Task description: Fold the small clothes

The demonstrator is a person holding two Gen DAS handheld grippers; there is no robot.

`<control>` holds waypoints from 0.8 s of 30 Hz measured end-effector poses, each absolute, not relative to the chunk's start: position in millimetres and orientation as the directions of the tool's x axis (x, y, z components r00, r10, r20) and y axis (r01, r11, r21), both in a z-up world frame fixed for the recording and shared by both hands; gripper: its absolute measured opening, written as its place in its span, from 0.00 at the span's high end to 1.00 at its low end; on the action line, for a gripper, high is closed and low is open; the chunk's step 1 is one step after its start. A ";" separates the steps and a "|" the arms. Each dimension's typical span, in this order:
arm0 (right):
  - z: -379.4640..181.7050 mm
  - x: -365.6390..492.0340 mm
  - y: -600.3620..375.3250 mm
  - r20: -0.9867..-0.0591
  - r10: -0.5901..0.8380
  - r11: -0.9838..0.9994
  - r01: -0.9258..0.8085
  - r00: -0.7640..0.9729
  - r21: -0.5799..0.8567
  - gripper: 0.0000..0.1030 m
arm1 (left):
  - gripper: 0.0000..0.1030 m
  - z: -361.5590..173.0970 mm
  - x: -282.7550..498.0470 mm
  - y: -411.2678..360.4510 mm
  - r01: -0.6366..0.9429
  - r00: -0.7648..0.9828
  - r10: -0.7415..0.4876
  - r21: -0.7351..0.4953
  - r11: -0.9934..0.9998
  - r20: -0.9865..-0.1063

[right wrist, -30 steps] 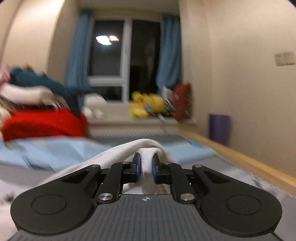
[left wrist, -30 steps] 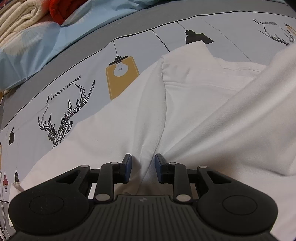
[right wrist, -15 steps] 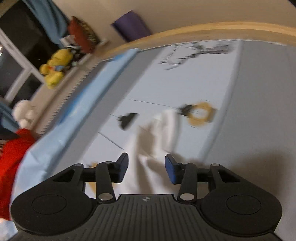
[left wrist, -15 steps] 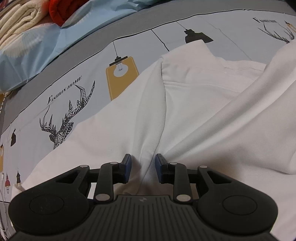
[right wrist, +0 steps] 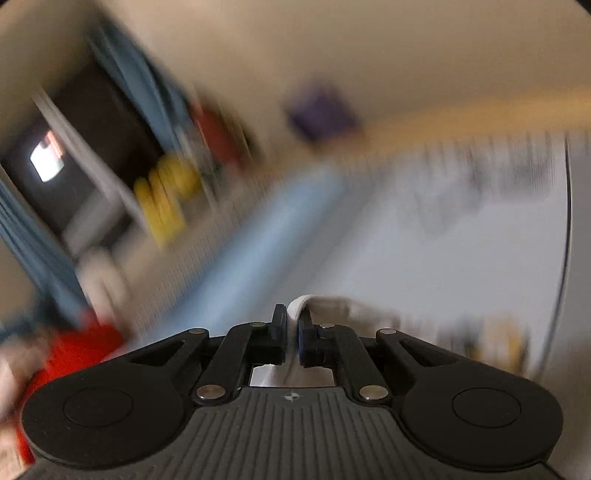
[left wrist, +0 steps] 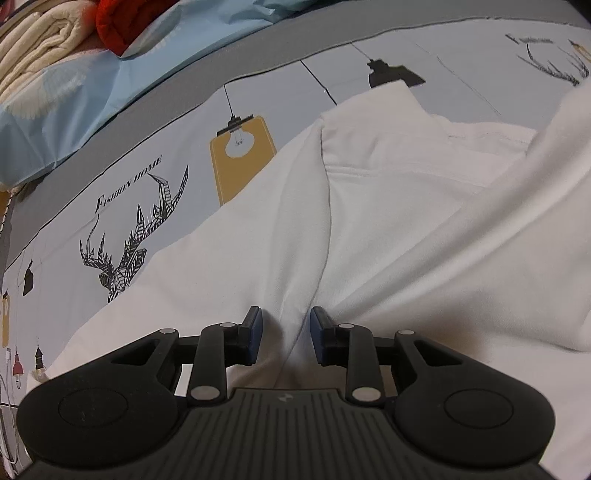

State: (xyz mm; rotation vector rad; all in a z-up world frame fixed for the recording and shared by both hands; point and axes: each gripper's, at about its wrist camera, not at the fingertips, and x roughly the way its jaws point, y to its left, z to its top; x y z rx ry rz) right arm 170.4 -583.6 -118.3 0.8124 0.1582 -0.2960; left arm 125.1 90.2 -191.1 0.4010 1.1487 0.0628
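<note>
A white garment (left wrist: 388,221) lies spread on a printed grey bedsheet (left wrist: 129,184), with one layer folded over at the right. My left gripper (left wrist: 284,332) rests low on it with a bunched fold of the white cloth between its slightly parted blue pads; it holds that fold. In the blurred right wrist view, my right gripper (right wrist: 292,334) is shut on a white fold of the garment (right wrist: 299,306) and is lifted above the bed.
A light blue quilt (left wrist: 92,92), cream folded towels (left wrist: 33,59) and a red item (left wrist: 118,18) lie at the far left of the bed. In the right wrist view a dark window (right wrist: 85,147), a wall and yellow toys (right wrist: 166,195) show, blurred.
My right gripper opened over the bed half a second ago and has now shut on white cloth and swings fast. My left gripper has stayed put on its fold.
</note>
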 end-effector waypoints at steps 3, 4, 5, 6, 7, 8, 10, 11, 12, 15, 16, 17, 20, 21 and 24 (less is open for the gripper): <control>-106.6 143.3 -607.2 -0.166 -0.389 0.633 0.394 0.906 0.667 0.94 | 0.68 -185.3 124.0 87.0 0.174 0.444 0.186 0.288 0.942 -0.876; -113.3 142.2 -615.2 -0.233 -0.452 0.608 0.488 0.861 0.626 0.91 | 0.68 -182.4 122.6 83.4 0.188 0.456 0.171 0.282 0.941 -0.873; -124.2 145.1 -623.4 -0.332 -0.492 0.572 0.587 0.805 0.573 0.88 | 0.67 -179.8 121.1 79.1 0.202 0.468 0.160 0.282 0.938 -0.869; -142.2 151.0 -634.1 -0.479 -0.491 0.518 0.686 0.728 0.511 0.72 | 0.67 -176.4 119.2 75.2 0.218 0.482 0.144 0.277 0.936 -0.864; -164.9 152.3 -645.0 -0.600 -0.419 0.472 0.728 0.681 0.497 0.68 | 0.67 -171.7 117.1 71.8 0.233 0.499 0.122 0.268 0.935 -0.858; -183.4 146.0 -650.5 -0.651 -0.352 0.436 0.733 0.672 0.522 0.68 | 0.67 -167.5 115.8 69.0 0.239 0.511 0.108 0.262 0.935 -0.853; -202.3 128.4 -648.8 -0.706 -0.332 0.408 0.770 0.626 0.491 0.68 | 0.66 -156.7 113.6 65.0 0.238 0.539 0.079 0.241 0.941 -0.839; -202.1 120.8 -644.3 -0.719 -0.358 0.412 0.792 0.596 0.450 0.68 | 0.65 -150.9 112.2 64.0 0.232 0.553 0.064 0.227 0.946 -0.831; -199.4 113.6 -638.0 -0.723 -0.374 0.424 0.801 0.580 0.423 0.67 | 0.63 -143.7 109.7 63.5 0.220 0.570 0.052 0.213 0.952 -0.820; -187.3 100.9 -612.5 -0.731 -0.329 0.501 0.766 0.599 0.402 0.67 | 0.63 -123.2 98.7 65.5 0.179 0.599 0.004 0.139 0.974 -0.801; -181.6 97.4 -598.3 -0.730 -0.305 0.544 0.741 0.612 0.394 0.67 | 0.63 -117.2 92.3 67.8 0.157 0.600 -0.024 0.089 0.984 -0.799; -174.2 95.2 -580.8 -0.730 -0.279 0.599 0.707 0.624 0.376 0.66 | 0.63 -112.9 84.7 70.1 0.134 0.595 -0.054 0.032 0.990 -0.802; -159.1 95.7 -513.0 -0.739 -0.087 0.820 0.470 0.668 0.328 0.65 | 0.63 -116.3 58.0 71.9 0.094 0.526 -0.157 -0.127 0.988 -0.836; -157.3 94.5 -486.7 -0.748 0.018 0.880 0.345 0.663 0.327 0.59 | 0.63 -120.9 47.2 70.4 0.087 0.496 -0.174 -0.151 0.985 -0.851; -161.5 79.2 -411.6 -0.793 0.267 0.951 -0.018 0.547 0.308 0.56 | 0.62 -136.7 12.5 63.1 0.078 0.402 -0.181 -0.163 0.984 -0.898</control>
